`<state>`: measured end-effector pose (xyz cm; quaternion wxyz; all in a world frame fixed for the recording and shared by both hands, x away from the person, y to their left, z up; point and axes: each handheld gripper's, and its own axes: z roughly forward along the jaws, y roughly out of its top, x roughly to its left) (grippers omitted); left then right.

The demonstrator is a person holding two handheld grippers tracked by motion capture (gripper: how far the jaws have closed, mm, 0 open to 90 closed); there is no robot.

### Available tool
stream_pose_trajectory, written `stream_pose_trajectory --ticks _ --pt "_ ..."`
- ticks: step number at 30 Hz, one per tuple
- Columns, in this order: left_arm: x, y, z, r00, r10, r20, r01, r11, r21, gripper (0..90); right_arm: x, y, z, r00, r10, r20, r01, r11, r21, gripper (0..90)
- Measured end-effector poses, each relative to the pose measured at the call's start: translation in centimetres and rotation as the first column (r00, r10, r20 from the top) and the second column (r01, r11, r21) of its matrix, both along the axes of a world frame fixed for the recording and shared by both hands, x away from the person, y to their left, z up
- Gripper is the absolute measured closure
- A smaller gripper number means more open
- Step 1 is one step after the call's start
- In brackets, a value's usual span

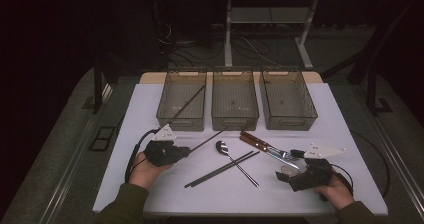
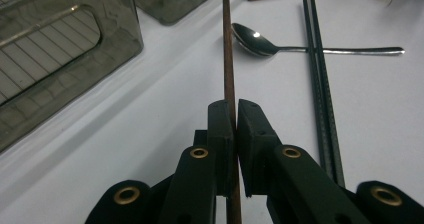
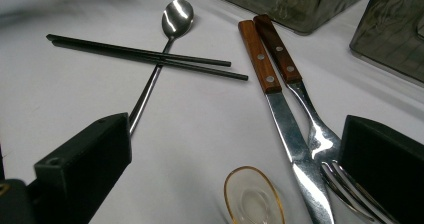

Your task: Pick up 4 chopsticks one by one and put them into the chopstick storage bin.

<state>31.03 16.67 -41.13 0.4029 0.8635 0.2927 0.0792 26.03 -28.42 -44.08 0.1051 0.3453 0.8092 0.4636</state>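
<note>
Chopstick (image 2: 228, 59), brown, sits clamped between my left gripper's (image 2: 235, 129) jaws above the white table (image 2: 150, 124); my right gripper (image 3: 235, 174) rests wide apart beside the knife (image 3: 280, 129) and fork (image 3: 320, 134).

Three bins (image 1: 235, 104) wall off the far side. Mid-table, the spoon (image 1: 223, 148), black chopsticks (image 1: 222, 169), knife (image 1: 260, 146) and fork (image 1: 280, 153) crowd together. Bare table (image 1: 165, 189) lies near left.

Three bins (image 1: 235, 103) are standing along the counter (image 1: 165, 194) rear; spoon (image 1: 223, 148) is lying across chopsticks (image 1: 220, 170), knife (image 1: 260, 146) and fork (image 1: 272, 149) rightward.
</note>
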Motion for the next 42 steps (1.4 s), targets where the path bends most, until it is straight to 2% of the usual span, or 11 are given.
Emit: stream_pose_trajectory --ticks 11,22,31,42 --pt "0.0 0.9 0.9 0.9995 0.021 0.023 -0.021 0.9998 -0.001 84.8 0.0 0.0 0.0 1.0000 0.001 0.000 -0.001 1.000 -0.001 0.6" --pt "0.1 2.3 1.4 0.9968 0.071 0.037 -0.070 0.9969 -0.037 84.8 0.0 0.0 0.0 1.0000 0.002 0.000 -0.002 1.000 -0.001 0.7" --pt "0.2 2.8 1.6 0.9947 0.094 0.042 -0.092 0.9950 -0.039 84.8 0.0 0.0 0.0 1.0000 0.002 -0.001 -0.002 1.000 -0.003 0.6" --pt "0.5 3.9 1.8 0.9890 0.142 0.043 -0.139 0.9885 -0.060 84.8 0.0 0.1 0.0 1.0000 0.002 0.001 -0.002 1.000 -0.004 0.6"
